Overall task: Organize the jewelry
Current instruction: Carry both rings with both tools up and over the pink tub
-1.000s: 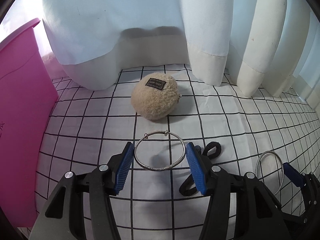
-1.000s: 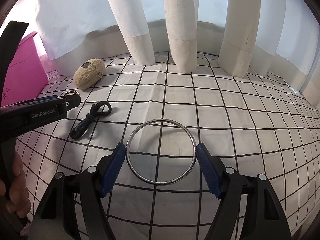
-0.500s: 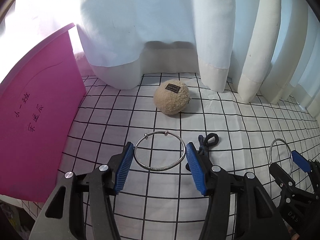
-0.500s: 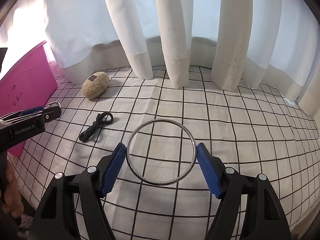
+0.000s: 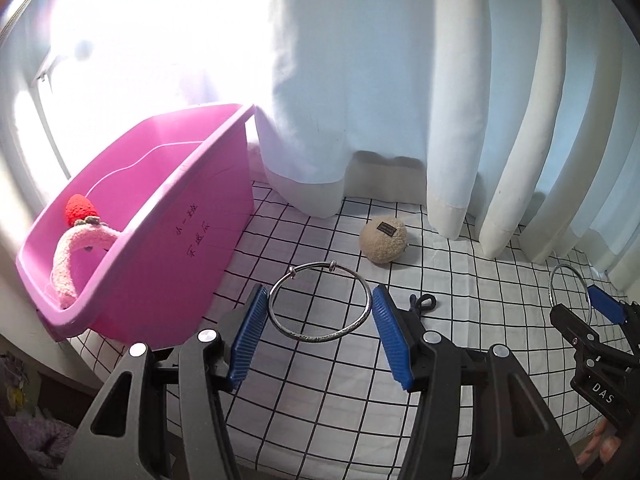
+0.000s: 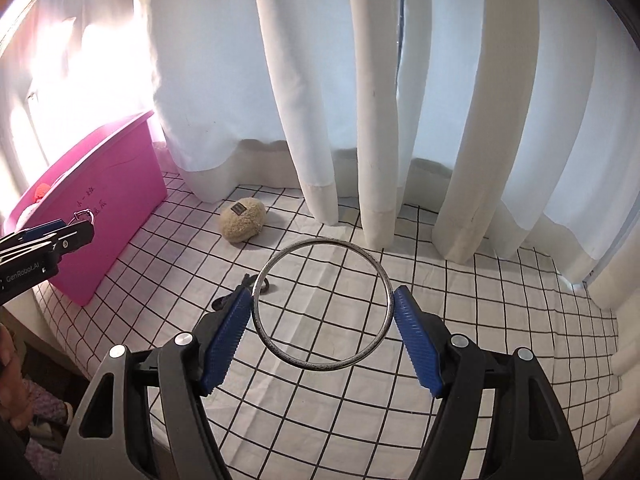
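My left gripper is shut on a thin silver bangle with a small clasp, held flat between the blue pads, well above the checked cloth. My right gripper is shut on a larger plain silver bangle in the same way. In the left wrist view the right gripper shows at the right edge with its bangle. The right wrist view shows the left gripper at the left edge. A pink plastic bin stands open to the left, below and beyond the left gripper.
Inside the bin lies a pink plush headband with a red strawberry. A beige plush ball and a dark hair tie lie on the checked cloth. White curtains hang behind. A hand shows at the lower left.
Both grippers have risen with their bangles, so the cloth, ball and hair tie look smaller and farther. The pink bin's open top and its contents have come into the left wrist view.
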`<action>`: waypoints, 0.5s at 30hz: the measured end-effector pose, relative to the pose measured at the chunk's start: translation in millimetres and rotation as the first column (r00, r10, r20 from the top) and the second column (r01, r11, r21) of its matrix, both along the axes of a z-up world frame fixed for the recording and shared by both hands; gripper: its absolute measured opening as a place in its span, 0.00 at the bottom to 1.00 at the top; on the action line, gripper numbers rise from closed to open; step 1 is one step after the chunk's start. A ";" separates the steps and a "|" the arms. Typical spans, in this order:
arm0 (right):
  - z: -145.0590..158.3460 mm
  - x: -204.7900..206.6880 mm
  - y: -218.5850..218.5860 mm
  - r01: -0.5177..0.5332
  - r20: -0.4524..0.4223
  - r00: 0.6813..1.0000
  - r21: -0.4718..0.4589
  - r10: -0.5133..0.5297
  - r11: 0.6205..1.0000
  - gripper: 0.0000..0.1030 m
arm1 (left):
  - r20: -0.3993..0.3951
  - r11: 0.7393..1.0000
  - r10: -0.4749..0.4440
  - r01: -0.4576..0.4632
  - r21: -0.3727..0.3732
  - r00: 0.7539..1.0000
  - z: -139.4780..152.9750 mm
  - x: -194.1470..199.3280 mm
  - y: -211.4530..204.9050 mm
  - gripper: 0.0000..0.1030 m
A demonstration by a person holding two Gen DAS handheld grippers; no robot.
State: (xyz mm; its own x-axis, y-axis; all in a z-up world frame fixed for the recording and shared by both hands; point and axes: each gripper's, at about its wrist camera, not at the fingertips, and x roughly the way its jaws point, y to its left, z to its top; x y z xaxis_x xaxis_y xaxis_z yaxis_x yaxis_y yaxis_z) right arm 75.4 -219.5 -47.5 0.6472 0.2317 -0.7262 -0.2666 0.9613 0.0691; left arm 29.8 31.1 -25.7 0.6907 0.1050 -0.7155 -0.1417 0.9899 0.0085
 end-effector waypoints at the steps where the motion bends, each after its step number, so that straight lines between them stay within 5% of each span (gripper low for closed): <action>1: 6.9 0.2 3.0 -0.020 0.010 1.000 0.006 0.020 1.000 0.68 | 0.010 1.000 0.017 -0.017 0.000 1.000 7.0 -5.6 3.7 0.51; 15: 82.4 9.9 85.6 -0.275 0.136 0.955 0.068 0.264 0.959 0.68 | 0.111 0.966 0.260 -0.260 -0.012 0.959 70.1 -58.8 76.5 0.51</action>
State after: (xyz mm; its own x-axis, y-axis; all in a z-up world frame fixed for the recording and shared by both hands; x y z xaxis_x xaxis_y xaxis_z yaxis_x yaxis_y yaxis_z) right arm 85.3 -134.0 34.9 0.6363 0.4673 -0.6139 -0.5263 0.8447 0.0974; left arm -29.0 107.6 44.4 0.7142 0.2930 -0.6357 -0.3943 0.9188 -0.0195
